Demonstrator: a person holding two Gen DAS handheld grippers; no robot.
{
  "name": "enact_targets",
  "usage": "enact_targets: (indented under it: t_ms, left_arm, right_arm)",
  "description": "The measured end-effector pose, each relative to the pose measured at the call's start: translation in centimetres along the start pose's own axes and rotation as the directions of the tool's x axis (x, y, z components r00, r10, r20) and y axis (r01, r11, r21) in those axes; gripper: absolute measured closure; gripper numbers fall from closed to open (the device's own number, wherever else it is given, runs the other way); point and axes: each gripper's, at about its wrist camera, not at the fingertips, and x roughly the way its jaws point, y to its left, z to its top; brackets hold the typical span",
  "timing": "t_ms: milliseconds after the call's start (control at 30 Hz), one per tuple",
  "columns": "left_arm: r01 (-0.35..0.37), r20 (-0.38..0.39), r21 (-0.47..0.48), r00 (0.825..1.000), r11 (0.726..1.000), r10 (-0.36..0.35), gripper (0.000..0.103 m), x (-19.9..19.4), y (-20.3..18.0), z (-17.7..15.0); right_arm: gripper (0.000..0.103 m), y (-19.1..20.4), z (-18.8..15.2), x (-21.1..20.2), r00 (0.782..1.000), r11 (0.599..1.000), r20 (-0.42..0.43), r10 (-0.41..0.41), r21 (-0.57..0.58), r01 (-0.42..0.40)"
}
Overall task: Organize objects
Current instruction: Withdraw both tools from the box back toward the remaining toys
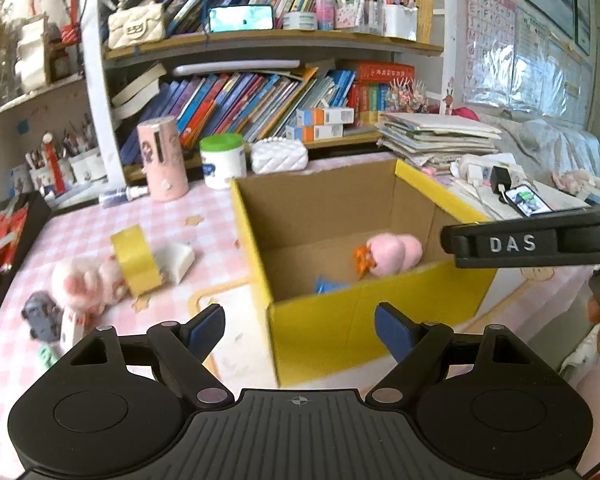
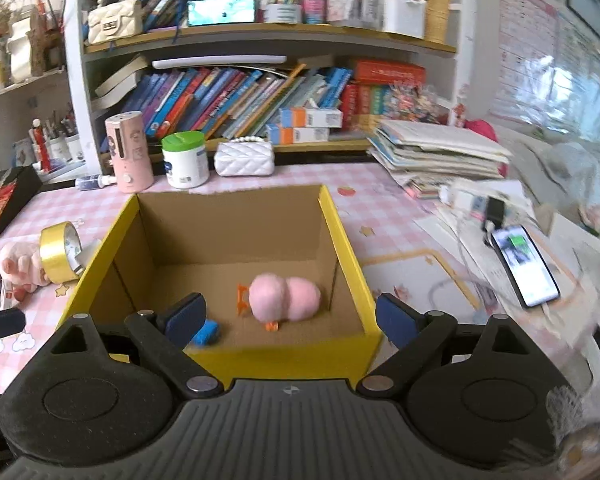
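Observation:
A yellow cardboard box [image 1: 328,328] [image 2: 348,240] stands open on the pink checked table. Inside lie a pink plush with orange feet [image 1: 392,254] [image 2: 286,296] and a small blue object [image 1: 328,285] [image 2: 206,334]. Left of the box lie a yellow tape roll [image 1: 134,258] [image 2: 58,254], a pink plush pig [image 1: 86,286] [image 2: 18,266], a white block [image 1: 178,260] and a grey toy car [image 1: 40,314]. My left gripper [image 1: 300,330] is open and empty before the box's front wall. My right gripper [image 2: 290,318] is open and empty above the box's near edge; its body shows in the left wrist view [image 1: 532,240].
At the back stand a pink cylinder [image 2: 128,152], a green-lidded white jar [image 2: 185,160] and a white quilted purse [image 2: 244,158] before full bookshelves. A stack of papers [image 2: 436,152] and a phone on a cable [image 2: 524,268] lie to the right. A black tray [image 1: 4,248] sits at the left edge.

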Motion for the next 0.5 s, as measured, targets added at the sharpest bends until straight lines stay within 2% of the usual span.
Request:
enact_targets:
  t_ms: [133,367,500]
  left_arm:
    - [-0.021,-0.041,-0.019,0.999,1.000,0.020,0.018,-1.0,1.5,-1.9]
    - [-0.061,-0.136,-0.030,0.989,0.998,0.056,0.018,-2.5,3.9,-5.6]
    - [-0.071,-0.162,-0.042,0.985,0.997,0.063,0.018,-3.6,5.0,-7.1]
  right_arm:
    - [0.011,1.4,-2.4,-1.4,0.999,1.000,-0.031,-0.012,0.017,0.013]
    - [0.011,4.5,-6.0,-1.8,0.987,1.000,-0.158,0.014,0.018,-0.011]
    - [0.011,6.5,-7.7,-2.4,0.983,1.000,-0.184,0.021,-0.002,-0.022]
